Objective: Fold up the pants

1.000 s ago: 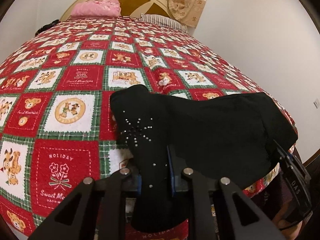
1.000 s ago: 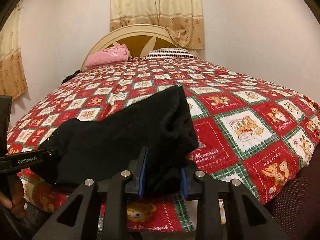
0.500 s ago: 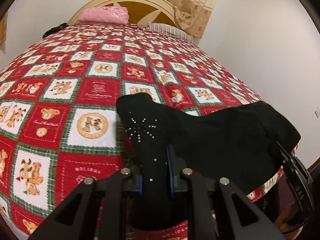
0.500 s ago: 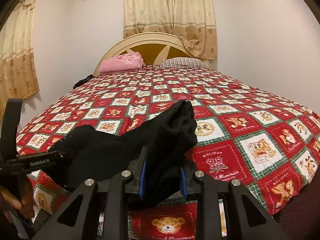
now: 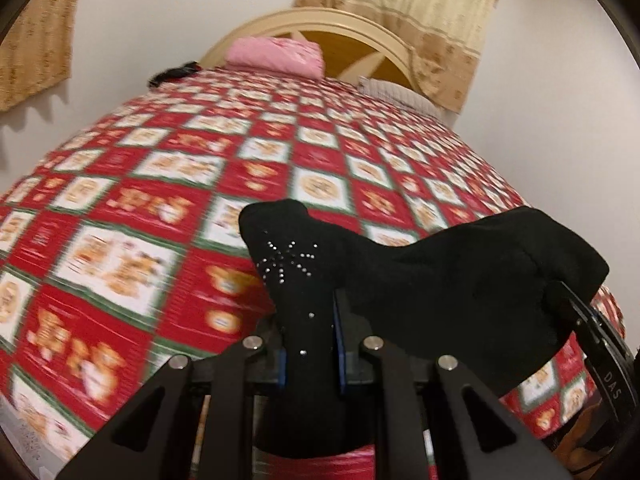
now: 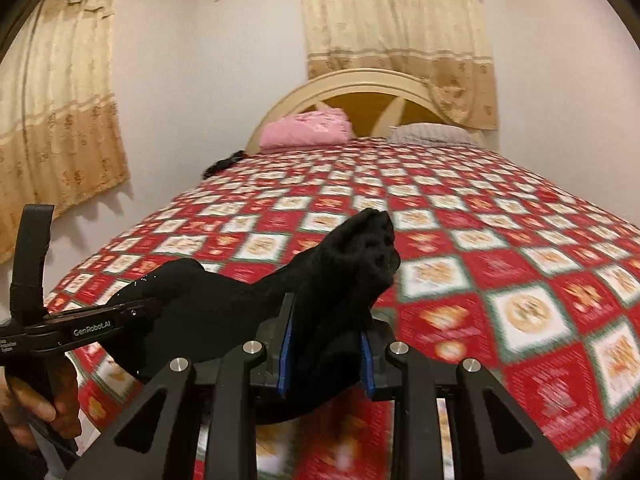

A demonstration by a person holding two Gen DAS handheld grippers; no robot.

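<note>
The black pants [image 5: 440, 280], with a small rhinestone star near one corner, hang between my two grippers above the near edge of the bed. My left gripper [image 5: 310, 340] is shut on the corner with the star. My right gripper [image 6: 326, 350] is shut on the other end of the pants [image 6: 320, 280]. The cloth stretches slack between them. The right gripper shows at the right edge of the left wrist view [image 5: 600, 360]; the left gripper shows at the left of the right wrist view [image 6: 92, 324].
The bed carries a red, green and white patchwork bedspread [image 6: 480, 220]. A pink folded blanket [image 6: 306, 128] and a striped pillow [image 6: 428, 134] lie by the cream headboard [image 6: 360, 88]. A dark item [image 6: 222, 162] lies at the far left edge. Curtains hang behind.
Both grippers have risen and tilted up with the pants, so more wall and curtain show. The pants have lifted off the bedspread and bunched between the grippers.
</note>
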